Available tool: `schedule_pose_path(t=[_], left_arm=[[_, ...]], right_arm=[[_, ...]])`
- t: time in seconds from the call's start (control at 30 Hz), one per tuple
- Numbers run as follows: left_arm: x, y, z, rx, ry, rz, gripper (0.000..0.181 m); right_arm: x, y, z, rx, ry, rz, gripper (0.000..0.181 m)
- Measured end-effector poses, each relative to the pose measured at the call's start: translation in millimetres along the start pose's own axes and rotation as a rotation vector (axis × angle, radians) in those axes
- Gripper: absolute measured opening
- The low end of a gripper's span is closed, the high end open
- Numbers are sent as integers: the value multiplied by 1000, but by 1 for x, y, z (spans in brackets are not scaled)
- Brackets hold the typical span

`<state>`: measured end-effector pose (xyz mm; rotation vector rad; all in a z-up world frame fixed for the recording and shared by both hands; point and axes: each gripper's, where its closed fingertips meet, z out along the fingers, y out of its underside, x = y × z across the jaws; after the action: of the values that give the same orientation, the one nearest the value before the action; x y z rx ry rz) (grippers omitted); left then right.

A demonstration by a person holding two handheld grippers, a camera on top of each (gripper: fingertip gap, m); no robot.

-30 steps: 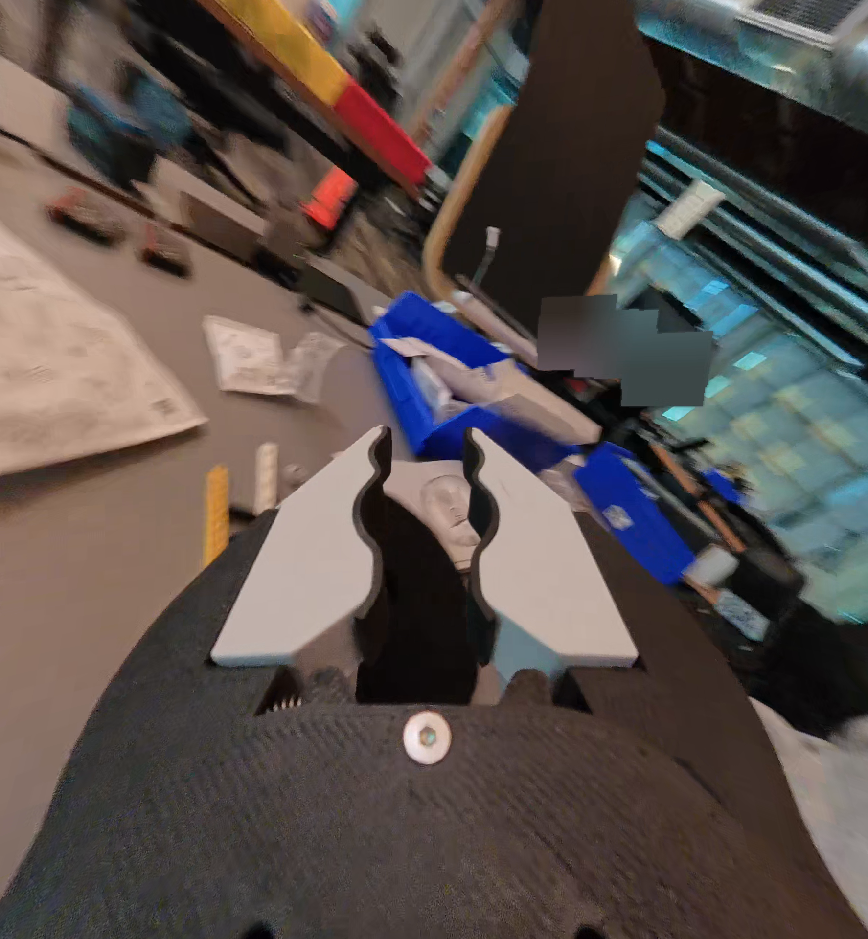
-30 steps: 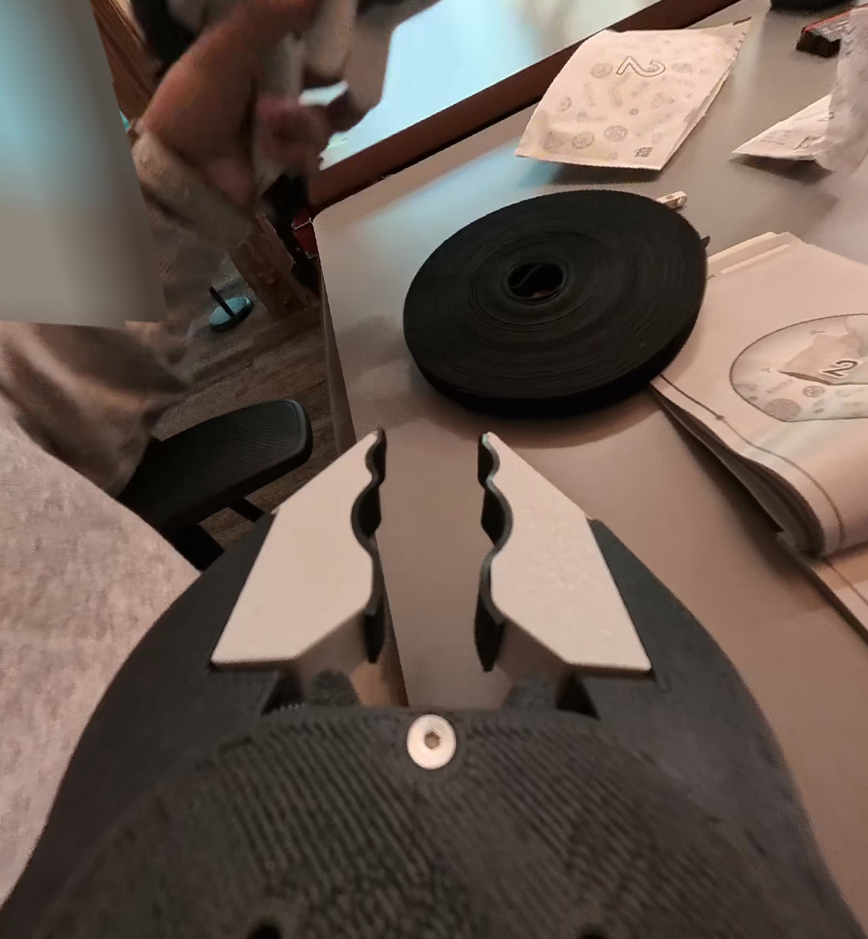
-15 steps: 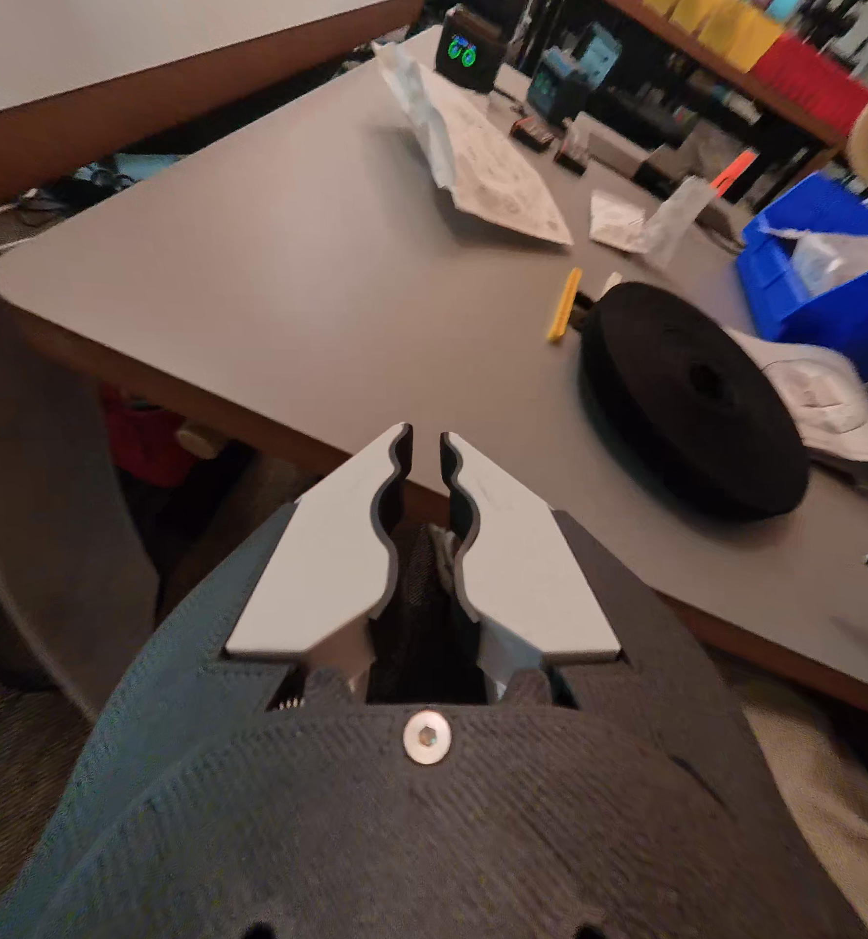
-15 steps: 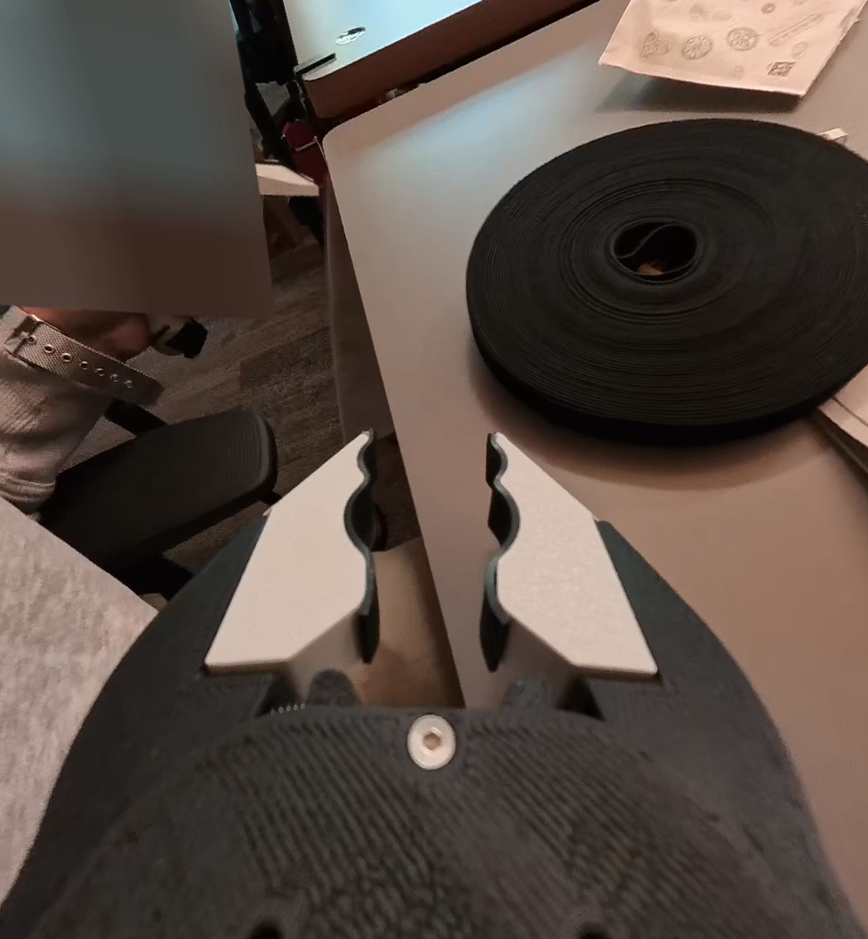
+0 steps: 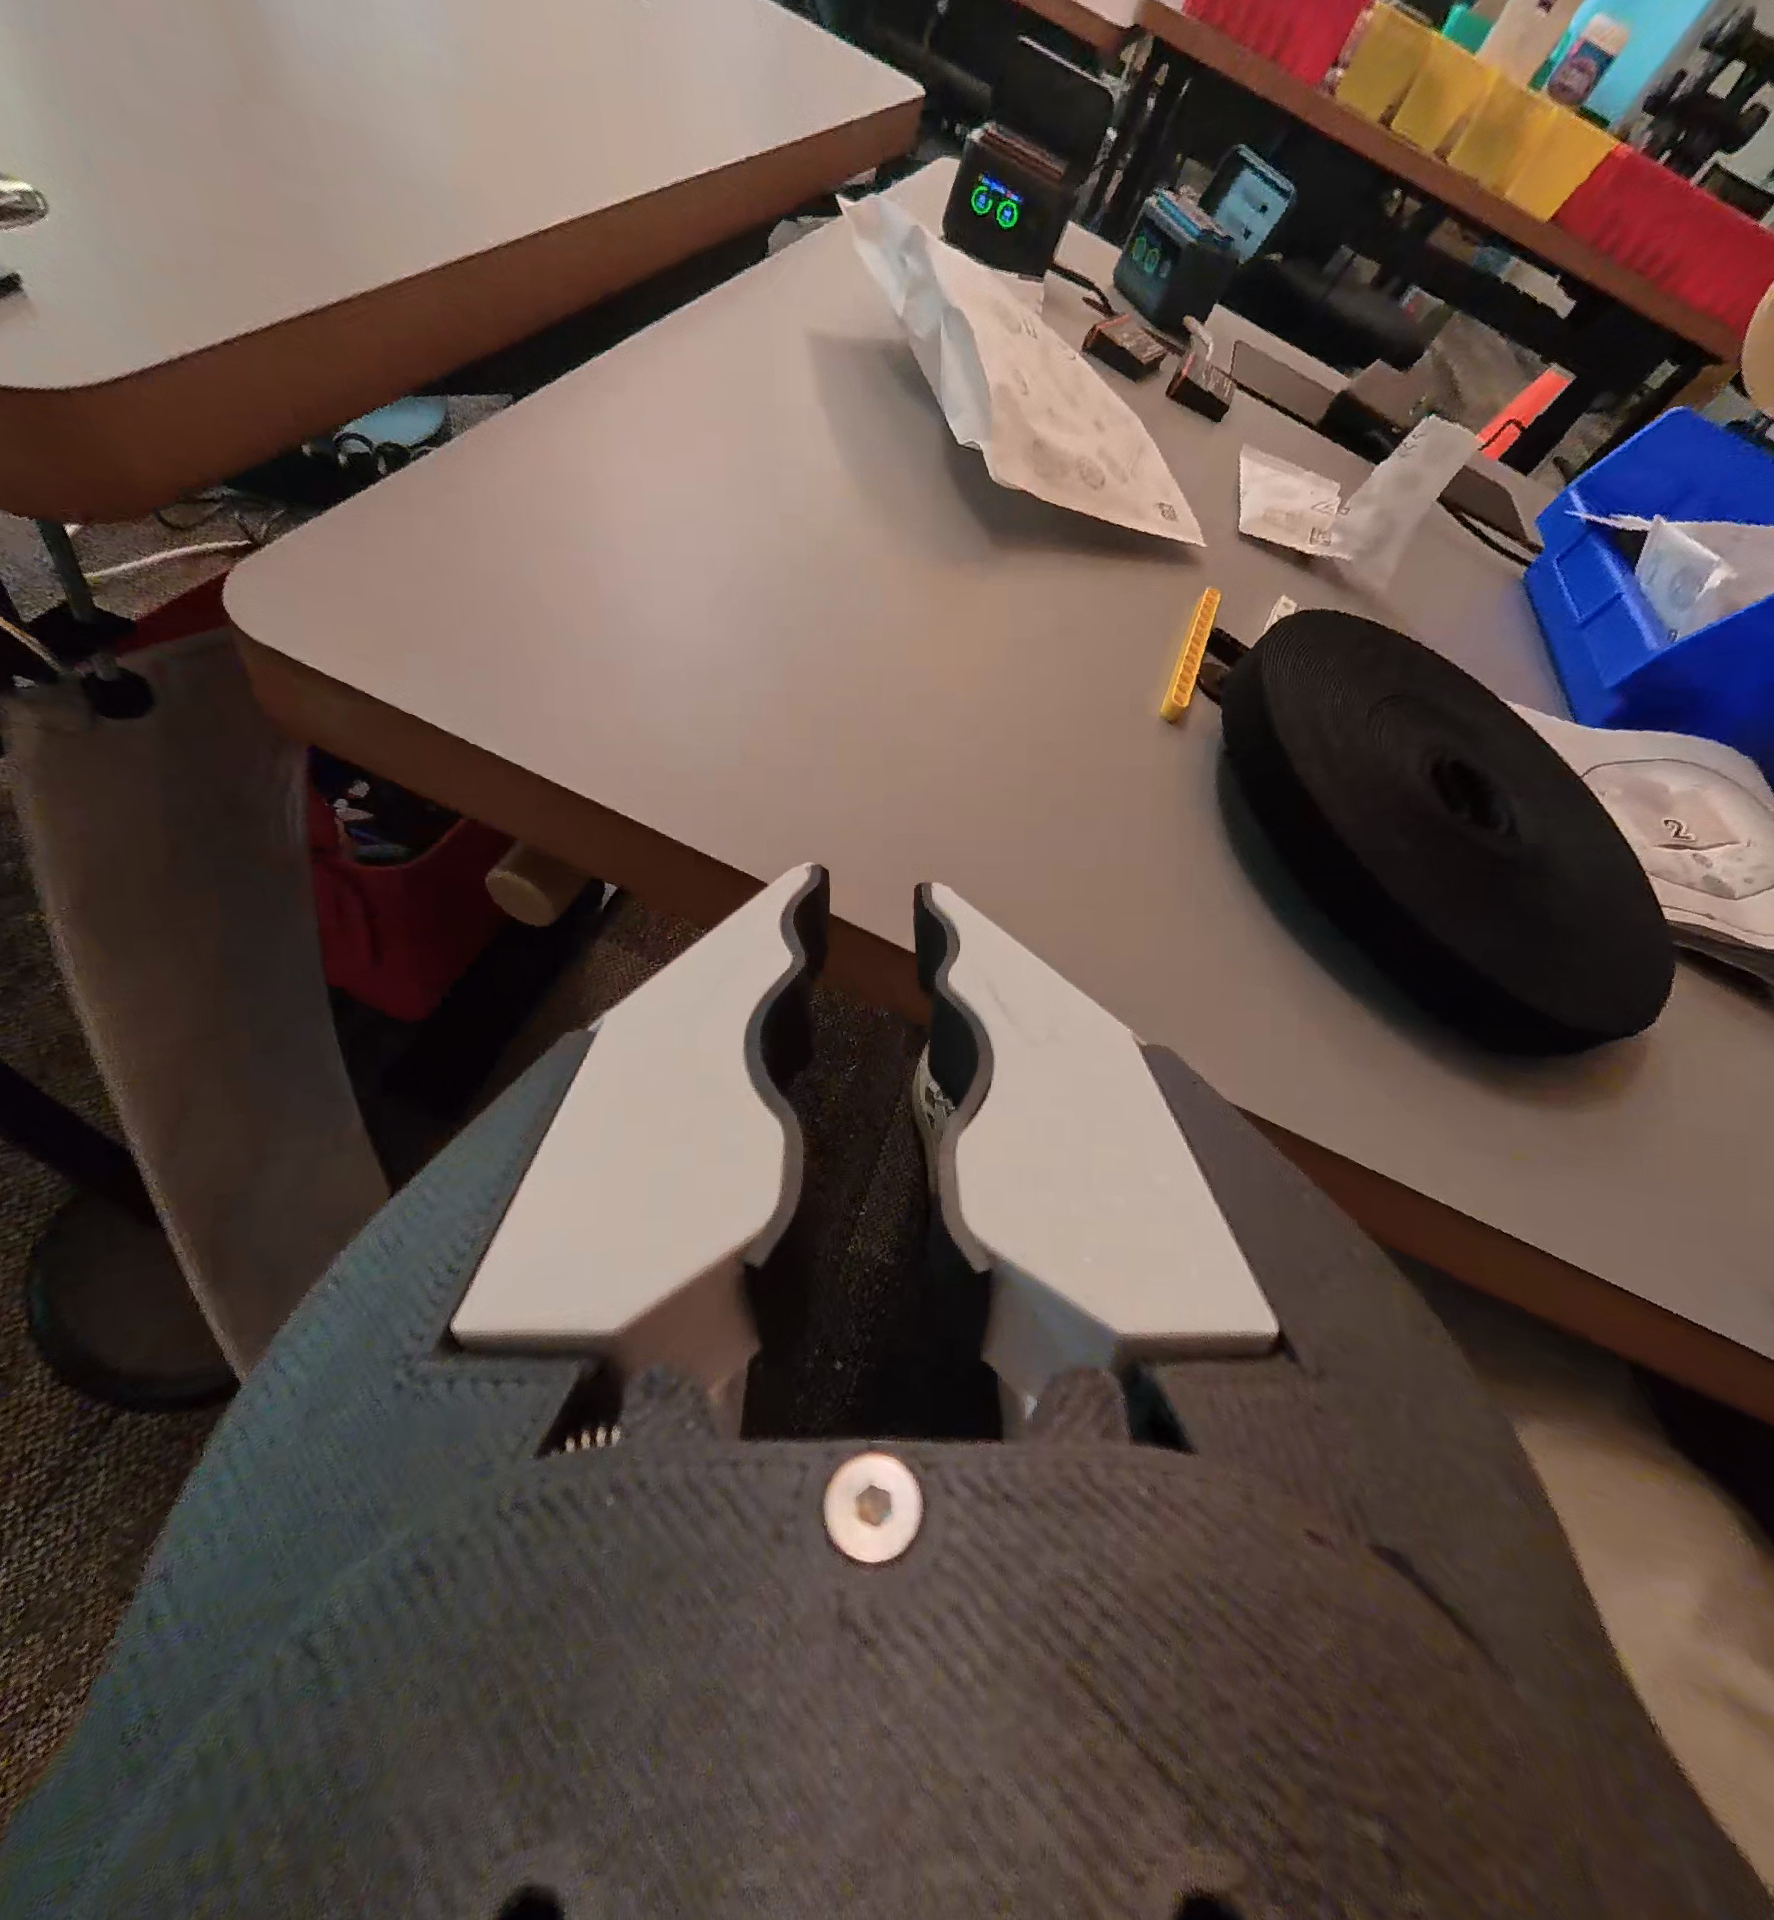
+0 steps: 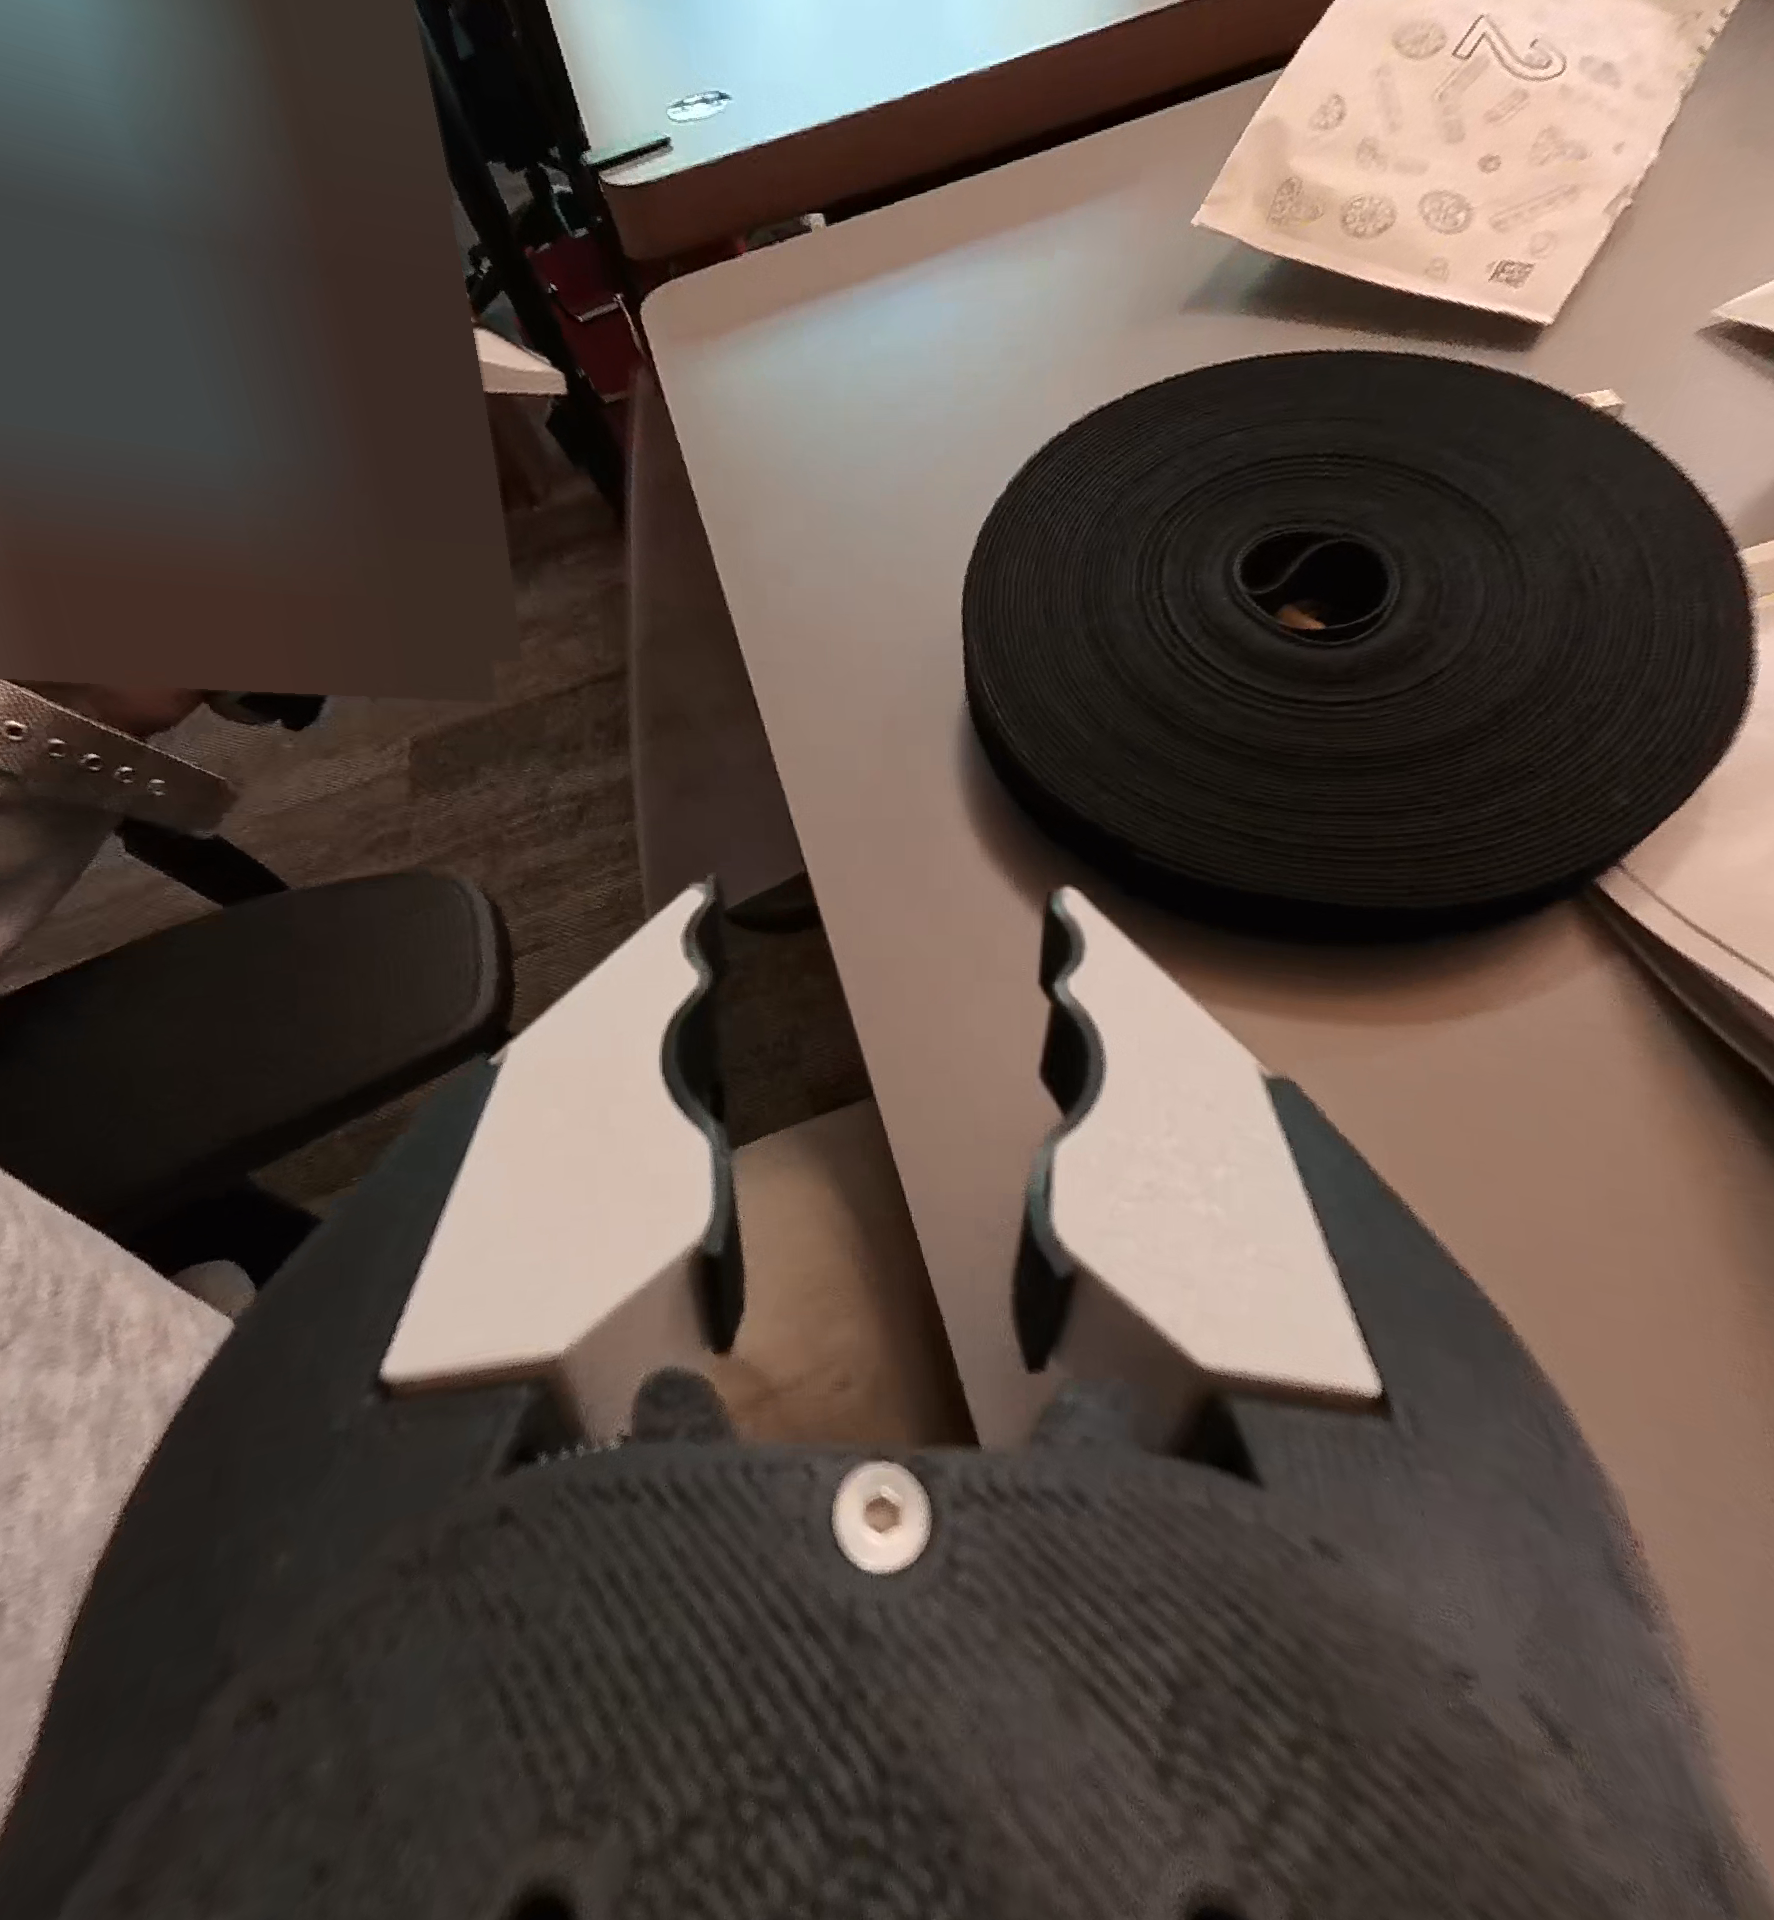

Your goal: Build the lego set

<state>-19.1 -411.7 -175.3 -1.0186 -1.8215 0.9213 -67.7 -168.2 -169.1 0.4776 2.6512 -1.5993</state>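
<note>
Both grippers hang off the near edge of the grey table (image 5: pixel 654 665), likely poised before reaching in. The left gripper (image 5: pixel 867 894) is slightly parted and empty; the right gripper (image 6: pixel 878 904) gapes wide, empty. A yellow lego beam (image 5: pixel 1189 655) lies just beside the black tape roll (image 5: pixel 1434 821), opposite the booklet (image 5: pixel 1714 873).

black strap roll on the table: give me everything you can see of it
The black strap roll is a flat, tightly wound coil of matte, fabric-like strap with a small open core. It lies flat on the grey table, near its front edge. A booklet touches its far side; a yellow lego beam lies just beside it. Neither gripper touches it.
</note>
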Motion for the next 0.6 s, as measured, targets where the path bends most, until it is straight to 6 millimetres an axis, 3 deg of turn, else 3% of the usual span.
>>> schedule_pose_path(t=[0.2,0.6], left_arm=[[3,1,2,-5,-9,30,22],[-5,-5,-1,30,-22,-7,34]], right_arm=[[8,1,-4,1,19,4,85],[26,-12,3,-16,93,-105,114]])
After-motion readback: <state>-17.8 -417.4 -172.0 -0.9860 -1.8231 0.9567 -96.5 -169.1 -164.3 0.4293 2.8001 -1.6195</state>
